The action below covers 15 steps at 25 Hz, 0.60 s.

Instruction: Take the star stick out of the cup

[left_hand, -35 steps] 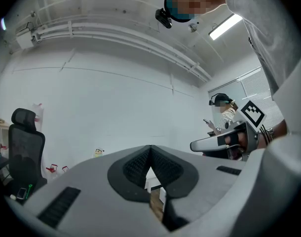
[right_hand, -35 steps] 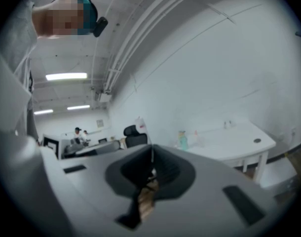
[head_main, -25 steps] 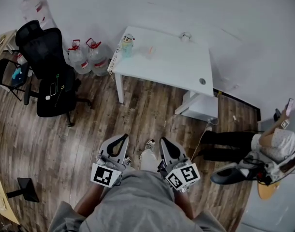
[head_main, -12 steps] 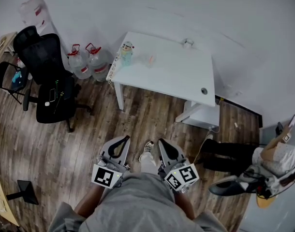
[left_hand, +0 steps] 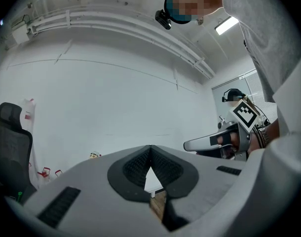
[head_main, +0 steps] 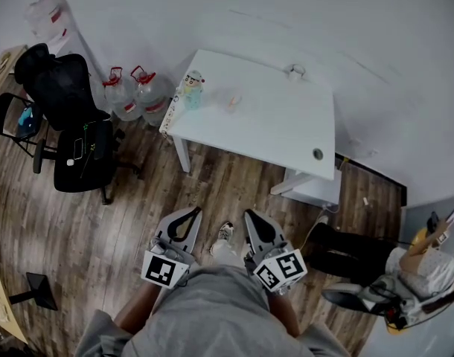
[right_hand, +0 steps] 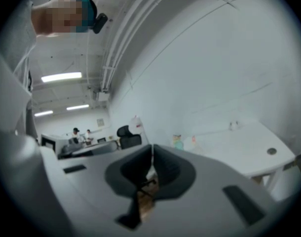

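Both jaws are closed on nothing: the grey left gripper (head_main: pixel 191 213) and grey right gripper (head_main: pixel 249 216) hang at the person's waist, likely just carried. The pinkish star stick (head_main: pixel 233 101) stands in a clear cup (head_main: pixel 228 95) near the white table's (head_main: pixel 286 125) left edge, well apart from them. Only the right gripper view shows it side-on, beside a figure-topped bottle (right_hand: pixel 177 142).

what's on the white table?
Table: a small figure, a cup beside it, a small object at the far edge. Nothing covers them; cup's contents too small to tell.

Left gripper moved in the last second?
Yes. The left gripper has come slightly nearer the white table; the gap to its near leg shrank.
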{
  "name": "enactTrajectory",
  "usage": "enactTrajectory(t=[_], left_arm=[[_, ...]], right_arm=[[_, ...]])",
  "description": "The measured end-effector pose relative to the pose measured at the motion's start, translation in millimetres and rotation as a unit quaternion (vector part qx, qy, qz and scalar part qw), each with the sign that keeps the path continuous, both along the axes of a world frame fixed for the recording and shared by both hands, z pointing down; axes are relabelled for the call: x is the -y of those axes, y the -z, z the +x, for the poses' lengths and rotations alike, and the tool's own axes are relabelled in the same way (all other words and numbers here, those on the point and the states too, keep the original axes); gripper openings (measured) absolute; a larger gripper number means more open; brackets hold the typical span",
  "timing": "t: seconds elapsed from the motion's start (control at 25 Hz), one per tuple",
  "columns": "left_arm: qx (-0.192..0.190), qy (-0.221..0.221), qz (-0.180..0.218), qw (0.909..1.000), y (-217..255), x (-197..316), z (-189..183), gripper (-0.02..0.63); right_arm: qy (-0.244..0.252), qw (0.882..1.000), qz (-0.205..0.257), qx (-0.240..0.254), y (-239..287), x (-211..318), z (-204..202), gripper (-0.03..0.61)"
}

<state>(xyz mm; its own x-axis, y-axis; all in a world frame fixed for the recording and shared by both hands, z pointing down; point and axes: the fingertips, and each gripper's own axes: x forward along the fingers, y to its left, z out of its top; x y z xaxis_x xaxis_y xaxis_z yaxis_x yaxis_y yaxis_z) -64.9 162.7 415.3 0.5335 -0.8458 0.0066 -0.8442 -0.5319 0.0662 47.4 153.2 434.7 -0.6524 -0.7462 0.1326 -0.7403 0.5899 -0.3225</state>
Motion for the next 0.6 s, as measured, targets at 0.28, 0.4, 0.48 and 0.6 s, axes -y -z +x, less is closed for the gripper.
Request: enactTrajectory(t=[0.28, 0.4, 0.48, 0.6], left_arm=[[0.003, 0.014, -0.01, 0.9999, -2, 37, 24, 0.029], [0.008, 0.02, -0.007, 0.9997, 0, 53, 33, 0.029], [0.009, 0.028, -0.003, 0.9996, 2, 63, 40, 0.029], [0.005, 0.041, -0.001, 0.9991, 1, 75, 50, 0.029]], right_arm=[[0.012, 1.0, -0.006, 0.008, -4, 41, 24, 0.035], [0.018, 1.0, -0.002, 0.01, -3, 56, 36, 0.035], [0.022, 1.0, 0.0, 0.009, -3, 67, 46, 0.035], [0.027, 1.0, 0.0, 0.009, -7, 80, 62, 0.035]])
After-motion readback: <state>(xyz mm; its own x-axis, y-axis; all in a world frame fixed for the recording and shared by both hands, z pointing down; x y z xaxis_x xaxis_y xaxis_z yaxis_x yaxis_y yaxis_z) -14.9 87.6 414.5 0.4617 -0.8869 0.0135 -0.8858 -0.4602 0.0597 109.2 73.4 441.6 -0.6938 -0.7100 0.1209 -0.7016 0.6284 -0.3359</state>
